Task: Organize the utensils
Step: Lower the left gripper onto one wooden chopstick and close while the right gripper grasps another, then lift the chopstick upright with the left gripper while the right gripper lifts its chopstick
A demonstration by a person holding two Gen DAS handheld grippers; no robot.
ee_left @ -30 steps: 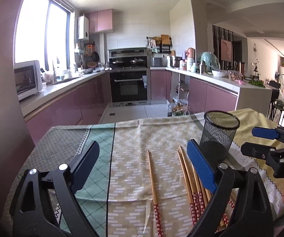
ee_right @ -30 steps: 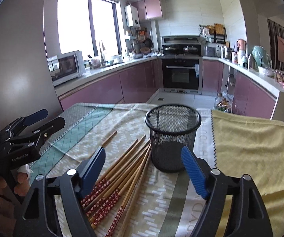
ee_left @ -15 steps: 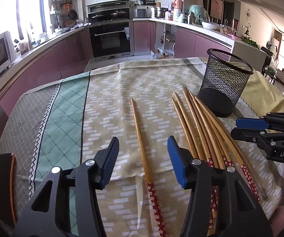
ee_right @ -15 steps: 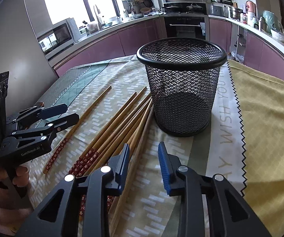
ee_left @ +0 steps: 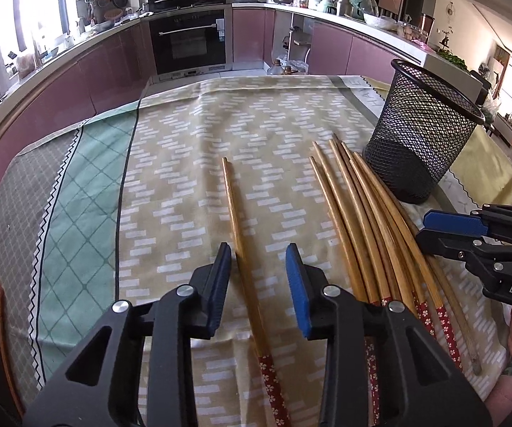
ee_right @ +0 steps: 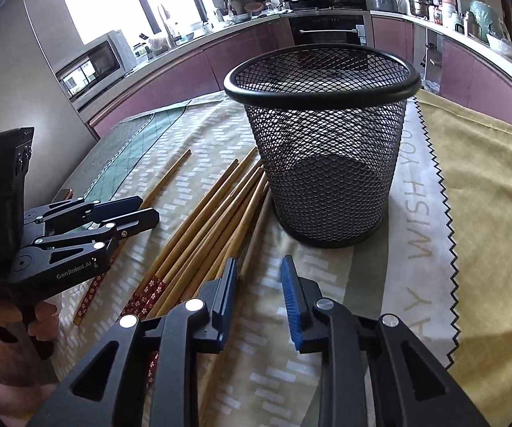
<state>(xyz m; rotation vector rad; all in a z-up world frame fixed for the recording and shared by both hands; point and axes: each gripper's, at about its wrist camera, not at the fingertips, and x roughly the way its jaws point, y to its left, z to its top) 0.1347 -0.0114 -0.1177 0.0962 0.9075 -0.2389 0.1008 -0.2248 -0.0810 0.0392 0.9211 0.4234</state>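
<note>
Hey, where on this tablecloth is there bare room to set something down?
Free: the cloth left of the lone chopstick, over the green panel, and the yellow cloth right of the mesh cup. Crowded: the chopstick bundle against the cup's base, with the left gripper and right gripper low over it.

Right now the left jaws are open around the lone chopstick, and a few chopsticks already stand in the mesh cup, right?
Not quite. The mesh cup is empty, as the right wrist view shows through its mesh. The rest holds: the left gripper has its jaws open around the lone chopstick, and the other chopsticks lie beside the cup.
</note>
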